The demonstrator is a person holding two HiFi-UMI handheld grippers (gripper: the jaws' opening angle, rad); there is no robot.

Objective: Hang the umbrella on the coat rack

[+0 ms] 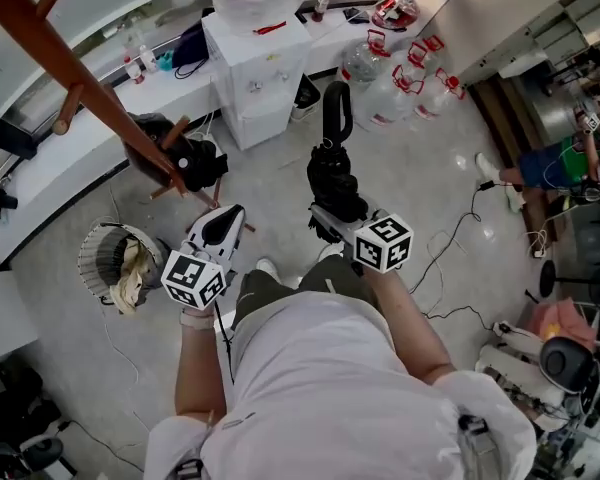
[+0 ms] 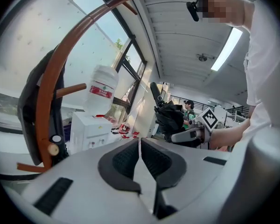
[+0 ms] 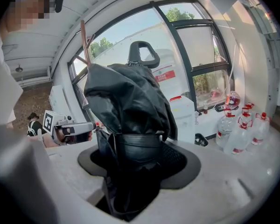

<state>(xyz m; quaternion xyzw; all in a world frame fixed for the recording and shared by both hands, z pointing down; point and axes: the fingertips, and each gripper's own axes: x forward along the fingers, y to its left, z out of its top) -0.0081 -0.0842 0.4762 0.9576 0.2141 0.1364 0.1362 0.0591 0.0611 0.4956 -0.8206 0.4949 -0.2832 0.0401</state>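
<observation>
My right gripper (image 1: 330, 220) is shut on a folded black umbrella (image 1: 332, 183) and holds it upright, its loop handle (image 1: 337, 108) on top. In the right gripper view the umbrella (image 3: 129, 111) fills the space between the jaws, with the handle (image 3: 143, 53) above. The brown wooden coat rack (image 1: 75, 78) slants across the upper left, and a black bag (image 1: 170, 153) hangs on its pegs. My left gripper (image 1: 224, 222) is shut and holds nothing, just right of the rack's lower pegs. The left gripper view shows the rack (image 2: 60, 69) close on the left and the umbrella (image 2: 169, 118) to the right.
A white water dispenser (image 1: 258, 68) with a bottle on top stands behind the rack. Several water jugs (image 1: 400, 83) sit on the floor at the back right. A round wire basket (image 1: 115, 258) stands at the left. Cables (image 1: 450, 248) trail over the floor, and a person (image 1: 565, 163) is at the far right.
</observation>
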